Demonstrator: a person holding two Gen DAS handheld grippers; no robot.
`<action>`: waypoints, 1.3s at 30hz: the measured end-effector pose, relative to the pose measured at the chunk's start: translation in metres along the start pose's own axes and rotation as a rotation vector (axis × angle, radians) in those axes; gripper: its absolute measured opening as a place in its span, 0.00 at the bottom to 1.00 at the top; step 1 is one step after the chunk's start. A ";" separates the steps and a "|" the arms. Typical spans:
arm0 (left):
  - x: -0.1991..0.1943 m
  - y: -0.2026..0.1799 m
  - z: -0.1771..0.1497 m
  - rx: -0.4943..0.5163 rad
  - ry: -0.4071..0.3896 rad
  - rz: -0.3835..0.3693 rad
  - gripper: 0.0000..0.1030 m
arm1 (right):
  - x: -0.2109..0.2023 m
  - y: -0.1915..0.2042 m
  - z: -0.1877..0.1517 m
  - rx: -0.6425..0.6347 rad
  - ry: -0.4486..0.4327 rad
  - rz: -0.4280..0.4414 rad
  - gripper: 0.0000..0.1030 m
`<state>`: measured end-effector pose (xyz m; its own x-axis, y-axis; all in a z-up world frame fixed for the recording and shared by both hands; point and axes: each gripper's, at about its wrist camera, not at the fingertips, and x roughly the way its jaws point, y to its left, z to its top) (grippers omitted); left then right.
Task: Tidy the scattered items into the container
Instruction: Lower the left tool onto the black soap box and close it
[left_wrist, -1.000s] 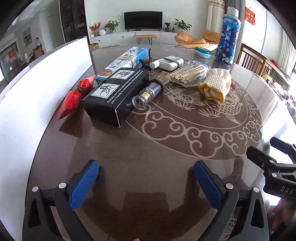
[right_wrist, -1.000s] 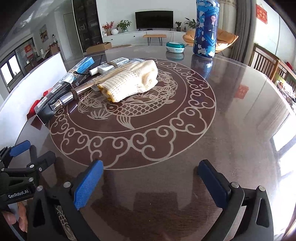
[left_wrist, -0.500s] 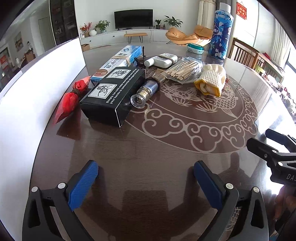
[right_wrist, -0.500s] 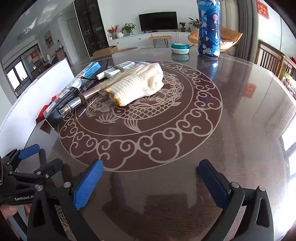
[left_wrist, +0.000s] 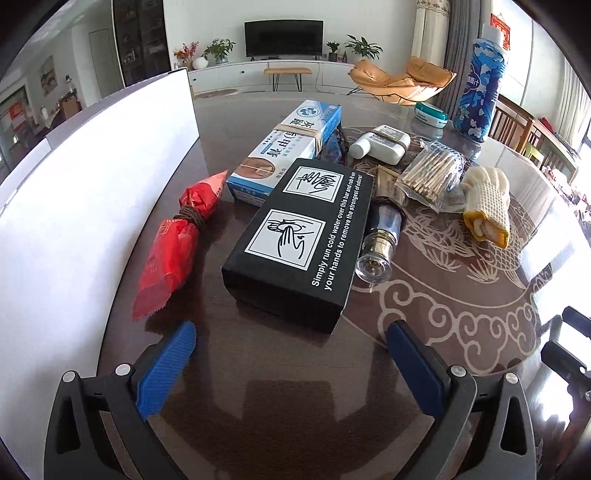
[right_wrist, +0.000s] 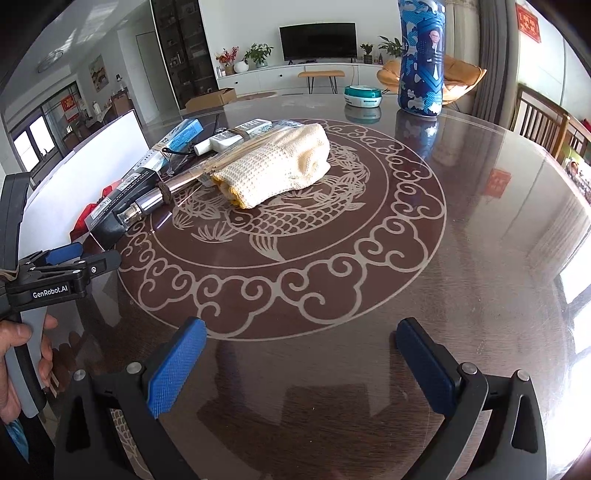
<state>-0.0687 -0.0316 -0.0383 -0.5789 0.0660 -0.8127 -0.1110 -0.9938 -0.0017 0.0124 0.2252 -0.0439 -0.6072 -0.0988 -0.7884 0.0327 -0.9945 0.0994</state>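
Our left gripper (left_wrist: 291, 365) gapes wide and empty, the black box (left_wrist: 299, 243) just ahead between its fingers and the red packet (left_wrist: 173, 243) off its left fingertip. The white container (left_wrist: 74, 206) stands further left. Our right gripper (right_wrist: 299, 362) is equally spread, holding nothing; the knitted glove (right_wrist: 280, 166) lies well ahead.

We see bright daylight from the right glaring white off the glossy desk (right_wrist: 509, 258). Everything stays sharp; the fisheye bends lines toward the edges, and the corners fall black.
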 end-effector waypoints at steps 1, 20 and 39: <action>0.002 0.003 0.002 -0.005 0.000 0.004 1.00 | 0.000 0.000 0.000 0.000 0.000 -0.001 1.00; 0.022 -0.011 0.031 0.110 0.002 -0.073 1.00 | -0.001 -0.001 0.000 0.007 -0.004 0.009 1.00; 0.014 -0.021 0.034 0.062 -0.024 -0.039 0.57 | -0.001 0.000 -0.001 0.005 -0.003 0.006 1.00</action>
<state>-0.1016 -0.0072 -0.0301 -0.5923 0.1076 -0.7985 -0.1832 -0.9831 0.0035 0.0134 0.2254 -0.0439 -0.6092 -0.1042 -0.7861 0.0322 -0.9938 0.1068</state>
